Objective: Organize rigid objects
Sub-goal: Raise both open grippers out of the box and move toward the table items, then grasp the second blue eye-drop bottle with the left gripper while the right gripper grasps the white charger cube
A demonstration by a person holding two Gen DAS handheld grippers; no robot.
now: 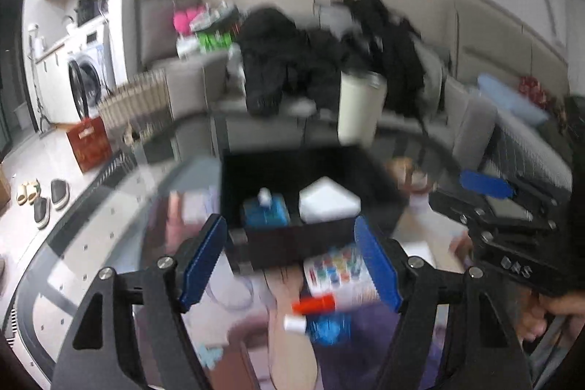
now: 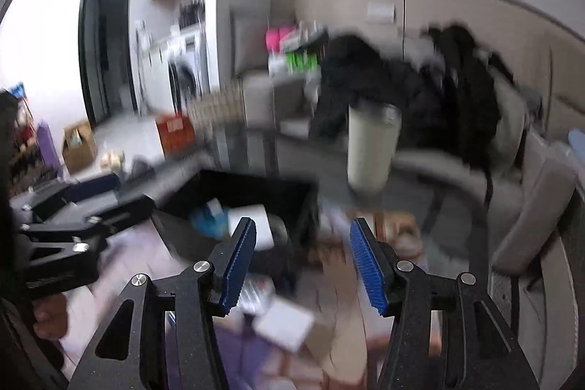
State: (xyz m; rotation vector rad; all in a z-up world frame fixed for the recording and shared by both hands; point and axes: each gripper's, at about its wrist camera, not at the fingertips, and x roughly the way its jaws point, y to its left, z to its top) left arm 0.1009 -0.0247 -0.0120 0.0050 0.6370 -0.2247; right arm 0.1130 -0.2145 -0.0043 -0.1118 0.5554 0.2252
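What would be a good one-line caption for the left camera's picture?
Open left gripper hovering before a black box that holds a blue bottle and a white block.

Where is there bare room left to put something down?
Inside the black box, the far half behind the blue bottle and white block looks bare. The glass tabletop left of the box is open. Near the paint set it is crowded.

Past the glass table (image 1: 91,243) I see a grey sofa (image 1: 475,119) heaped with black clothes (image 1: 292,61). A washing machine (image 1: 86,79) stands far left, a red box (image 1: 89,143) and slippers (image 1: 51,200) on the floor.
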